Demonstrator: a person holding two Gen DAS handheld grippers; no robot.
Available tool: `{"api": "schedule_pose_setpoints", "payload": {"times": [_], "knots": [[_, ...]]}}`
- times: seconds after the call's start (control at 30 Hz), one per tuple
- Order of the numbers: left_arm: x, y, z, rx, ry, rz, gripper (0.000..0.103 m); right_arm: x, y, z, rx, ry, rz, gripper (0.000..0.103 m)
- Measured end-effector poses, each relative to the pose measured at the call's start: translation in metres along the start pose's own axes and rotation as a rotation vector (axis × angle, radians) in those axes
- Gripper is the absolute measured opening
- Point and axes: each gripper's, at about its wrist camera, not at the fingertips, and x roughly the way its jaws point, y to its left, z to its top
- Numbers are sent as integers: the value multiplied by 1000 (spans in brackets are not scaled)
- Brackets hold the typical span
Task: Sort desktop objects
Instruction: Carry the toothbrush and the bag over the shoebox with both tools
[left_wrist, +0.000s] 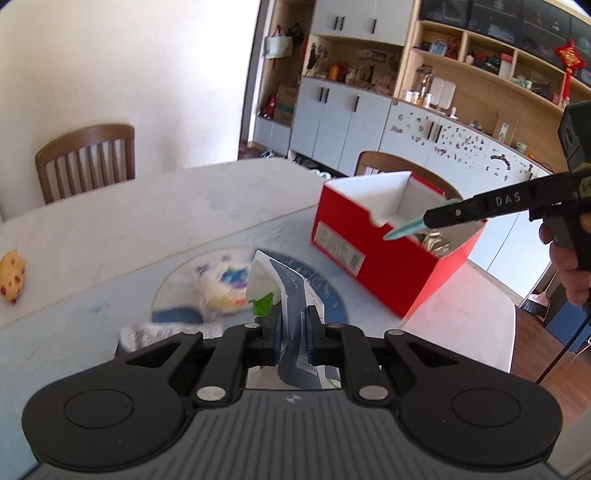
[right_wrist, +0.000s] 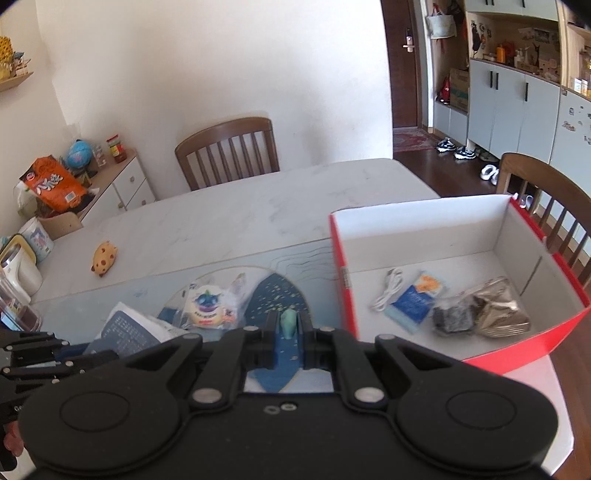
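The left gripper (left_wrist: 293, 325) is clamped on a folded blue-and-white paper packet (left_wrist: 291, 291), which stands up between its closed jaws, lifted above the blue desk mat (left_wrist: 92, 295). Just ahead of its tips and slightly to the left, a clear-wrapped snack packet (left_wrist: 221, 288) lies on the mat, and a printed leaflet (left_wrist: 155, 334) sits close under its left finger. Ahead and to the right of this gripper stands the open red box (left_wrist: 373, 254). The right gripper (right_wrist: 289, 326) pinches a small teal object (right_wrist: 288, 322) between its closed jaws; in the left wrist view the same teal piece (left_wrist: 404, 229) pokes out of that gripper's tip, held over the near edge of the box. To the right of the right gripper, the box floor holds a white cable (right_wrist: 388, 290), a blue booklet (right_wrist: 413, 302), a dark block (right_wrist: 452, 317) and a crumpled foil bag (right_wrist: 498, 310). Far ahead to the left, a yellow spotted toy (right_wrist: 104, 259) lies on the white table (right_wrist: 258, 206).
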Motion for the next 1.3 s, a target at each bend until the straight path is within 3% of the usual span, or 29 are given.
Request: {"api": "schedule_pose_setpoints", "payload": {"times": [0.87, 1.3], "knots": [[76, -101, 93, 90, -85, -97, 11, -14, -118, 20, 27, -37, -37, 8], [145, -140, 120, 114, -17, -149, 11, 4, -164, 40, -16, -40, -85, 8]]}}
